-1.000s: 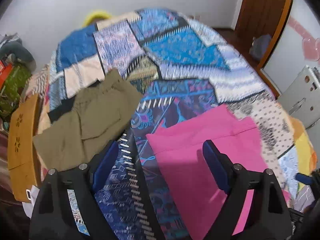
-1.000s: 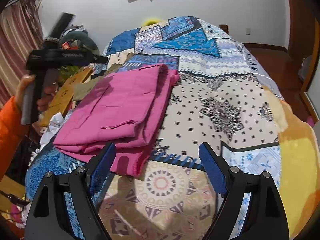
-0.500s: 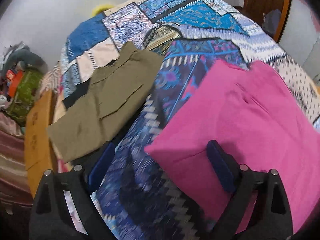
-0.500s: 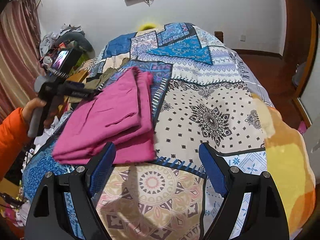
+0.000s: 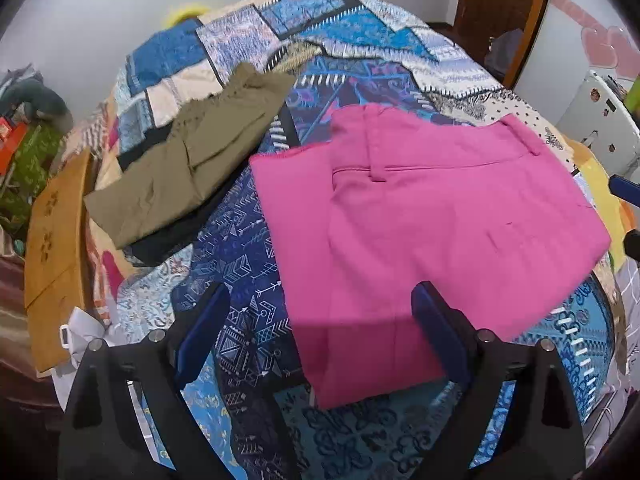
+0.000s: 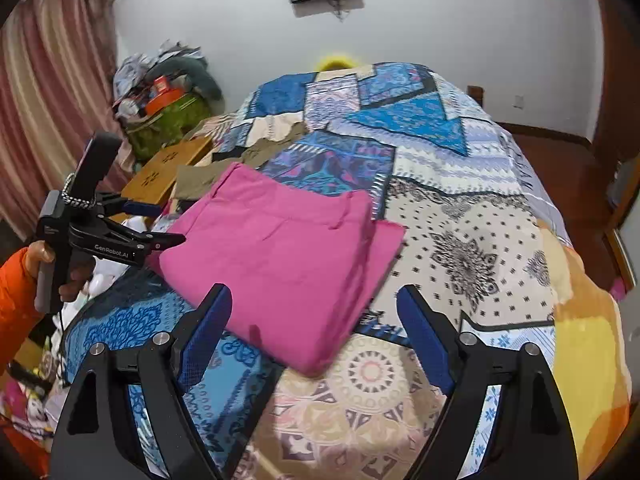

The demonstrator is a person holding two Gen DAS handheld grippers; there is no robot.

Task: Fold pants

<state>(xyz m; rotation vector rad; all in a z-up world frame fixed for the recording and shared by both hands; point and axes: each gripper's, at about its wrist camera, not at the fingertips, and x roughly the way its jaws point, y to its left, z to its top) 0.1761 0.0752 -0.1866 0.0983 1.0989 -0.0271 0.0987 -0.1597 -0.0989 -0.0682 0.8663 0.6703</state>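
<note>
The pink pants [image 5: 420, 220] lie folded flat on the patterned bedspread [image 5: 240, 272], also seen in the right wrist view [image 6: 288, 256]. My left gripper [image 5: 320, 320] is open and empty, hovering above the near edge of the pants. It shows from the side in the right wrist view [image 6: 160, 228], at the pants' left edge. My right gripper [image 6: 314, 320] is open and empty, above the pants' near corner. A tip of it shows at the right edge of the left wrist view [image 5: 624, 188].
Folded olive-green pants [image 5: 188, 160] lie on the bed to the left of the pink ones, over a dark garment. A wooden stool [image 5: 52, 240] stands at the bed's left side. A cluttered green basket [image 6: 168, 116] stands by the curtain. A door [image 5: 500, 8] is at the back right.
The left gripper has drawn back and up from the pink pants, which now show whole. The right gripper has moved a little left toward the pants. Both stay open.
</note>
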